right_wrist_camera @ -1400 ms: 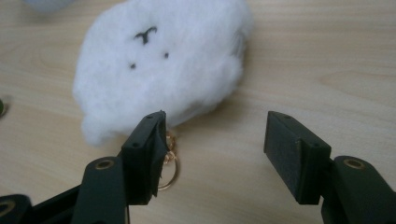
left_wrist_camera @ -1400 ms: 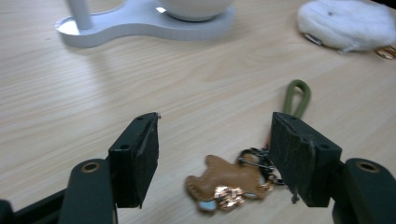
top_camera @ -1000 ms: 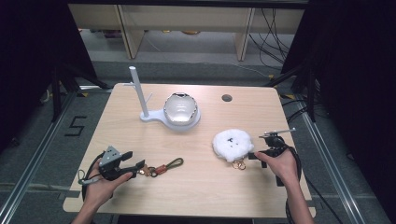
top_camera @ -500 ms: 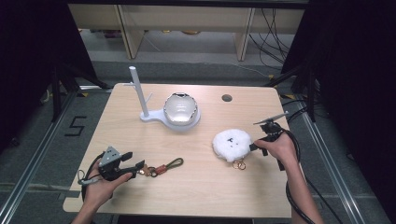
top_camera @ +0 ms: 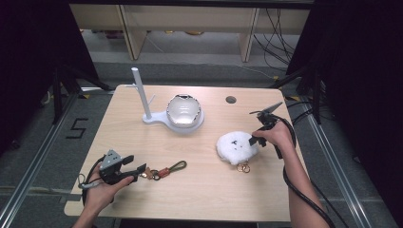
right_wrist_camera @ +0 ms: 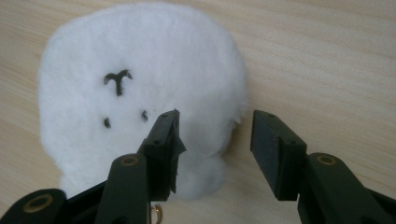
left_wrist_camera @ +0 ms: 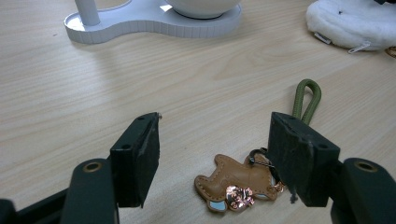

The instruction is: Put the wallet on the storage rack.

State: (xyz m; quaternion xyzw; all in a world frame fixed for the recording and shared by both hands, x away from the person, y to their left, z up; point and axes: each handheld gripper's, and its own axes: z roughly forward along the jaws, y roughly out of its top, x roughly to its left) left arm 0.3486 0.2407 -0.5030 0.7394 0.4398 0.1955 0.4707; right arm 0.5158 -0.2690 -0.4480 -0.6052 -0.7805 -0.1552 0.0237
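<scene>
Resting low at the near left corner of the bench (top_camera: pixel 199 190), the left claw (top_camera: pixel 140 169) is released, its two black jaws spread wide apart with bare wood between them. Just beyond its tips lies a tan leather bear charm (left_wrist_camera: pixel 236 182) with a small copper-coloured ornament on it, joined by a dark clasp to an olive-green cord loop (left_wrist_camera: pixel 307 97). In the left claw's own view the charm lies flat on the wood between the jaws, nearer the right-hand one, and neither jaw touches it. The cord loop stretches away past that jaw.

The right claw (top_camera: pixel 254 139) hangs over the right side of the bench, tilted downward at the edge of a white fluffy pouch (top_camera: pixel 236 147). Its jaws are also released. In the right gripper view one jaw stands over the fluffy surface and the other over bare wood just beside the pouch's rim, so that the rim falls within the gap. Whether the jaw above the pouch actually touches the fluff cannot be told. The pouch bears small black stitched marks, and gold rings (top_camera: pixel 244 167) peek out at its near edge.

Farther back stands a white stand (top_camera: pixel 154 118) with an upright post (top_camera: pixel 141 90), holding a shiny domed object (top_camera: pixel 183 109).
</scene>
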